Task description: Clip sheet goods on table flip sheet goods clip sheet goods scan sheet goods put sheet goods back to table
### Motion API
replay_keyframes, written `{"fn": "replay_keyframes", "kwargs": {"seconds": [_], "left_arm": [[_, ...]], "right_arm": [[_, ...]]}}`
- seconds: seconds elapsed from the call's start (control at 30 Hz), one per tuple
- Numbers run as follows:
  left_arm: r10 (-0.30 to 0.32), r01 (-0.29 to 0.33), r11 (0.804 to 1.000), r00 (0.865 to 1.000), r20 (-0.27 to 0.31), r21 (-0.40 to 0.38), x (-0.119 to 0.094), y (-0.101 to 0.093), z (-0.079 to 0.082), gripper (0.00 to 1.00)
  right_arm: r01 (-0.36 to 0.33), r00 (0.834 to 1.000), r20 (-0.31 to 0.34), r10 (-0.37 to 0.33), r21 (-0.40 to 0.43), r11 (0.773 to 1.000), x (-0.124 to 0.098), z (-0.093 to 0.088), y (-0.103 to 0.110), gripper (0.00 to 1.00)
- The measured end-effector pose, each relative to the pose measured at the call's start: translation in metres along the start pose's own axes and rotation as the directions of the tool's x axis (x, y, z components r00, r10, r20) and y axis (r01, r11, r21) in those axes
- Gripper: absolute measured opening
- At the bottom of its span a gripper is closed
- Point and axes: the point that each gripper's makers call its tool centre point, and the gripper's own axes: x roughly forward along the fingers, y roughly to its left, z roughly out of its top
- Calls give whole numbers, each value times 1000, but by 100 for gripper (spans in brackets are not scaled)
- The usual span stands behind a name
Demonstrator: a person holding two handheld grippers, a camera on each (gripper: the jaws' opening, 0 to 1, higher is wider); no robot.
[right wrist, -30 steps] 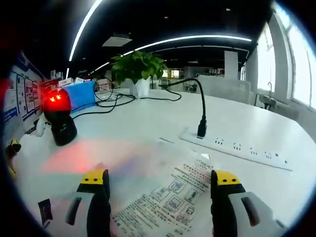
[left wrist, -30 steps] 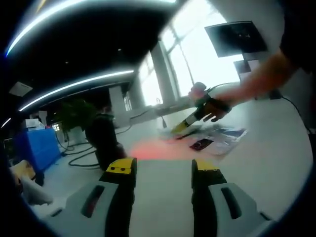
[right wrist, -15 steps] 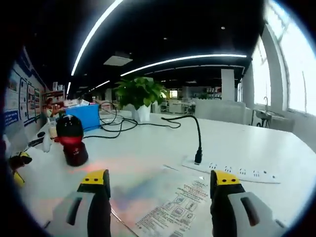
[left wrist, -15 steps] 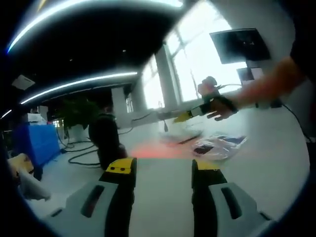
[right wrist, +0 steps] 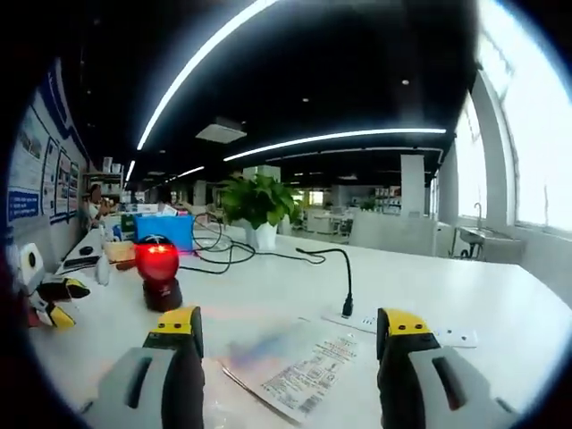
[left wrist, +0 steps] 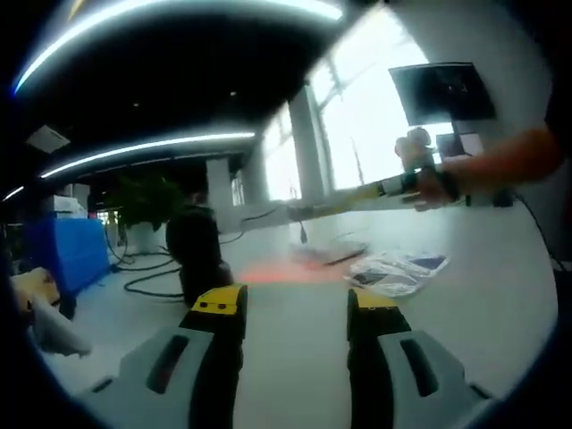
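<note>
Two grippers open, one sheet lying on the table, one scanner lit red.

In the right gripper view my right gripper point(right wrist: 290, 332) has its jaws wide apart and holds nothing; one printed sheet point(right wrist: 295, 374) lies flat on the white table point(right wrist: 500, 313) between them, near one power strip point(right wrist: 407, 327) and one potted plant point(right wrist: 257, 207). One scanner point(right wrist: 159, 273) stands at the left. In the left gripper view my left gripper point(left wrist: 294, 308) is also wide open and empty; I see one clear packet point(left wrist: 395, 271) lying on the table further away.
</note>
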Motion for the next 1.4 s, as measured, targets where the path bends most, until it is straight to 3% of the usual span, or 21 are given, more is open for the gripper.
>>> {"fn": "replay_keyframes", "kwargs": {"seconds": [0.13, 0.27, 0.4, 0.6, 0.73, 0.97, 1.23, 1.27, 1.4], "left_arm": [[-2, 2, 1000, 1000, 1, -1, 0, 0, 0, 37], [-5, 5, 1000, 1000, 3, -8, 0, 0, 1, 37], [-4, 4, 1000, 1000, 2, -15, 0, 1, 0, 37], [-7, 7, 1000, 1000, 2, -18, 2, 1, 1, 37], [-10, 10, 1000, 1000, 13, -20, 0, 0, 3, 37], [-15, 16, 999, 1000, 21, -32, 0, -2, 6, 37], [-15, 16, 1000, 1000, 23, -18, 0, -3, 7, 38], [-14, 14, 1000, 1000, 23, -20, 0, -2, 7, 38], [-13, 16, 997, 999, 38, -74, -2, 2, 9, 37]], "right_arm": [[5, 999, 42, -6, 23, 1000, -18, 9, -2, 73], [45, 998, 53, -43, -21, 999, -38, 13, -7, 66], [51, 996, 76, -50, -16, 999, -59, 14, -8, 68], [64, 995, 76, -65, 14, 998, -84, 3, -19, 68], [71, 990, 117, -81, 89, 993, -98, 0, -22, 67], [90, 987, 131, -96, 53, 995, -125, -12, -15, 67], [124, 982, 136, -134, 77, 989, -146, -15, -19, 66], [124, 980, 144, -135, 80, 989, -152, -15, -11, 66], [121, 979, 157, -126, 45, 992, -167, -21, -5, 66]]}}
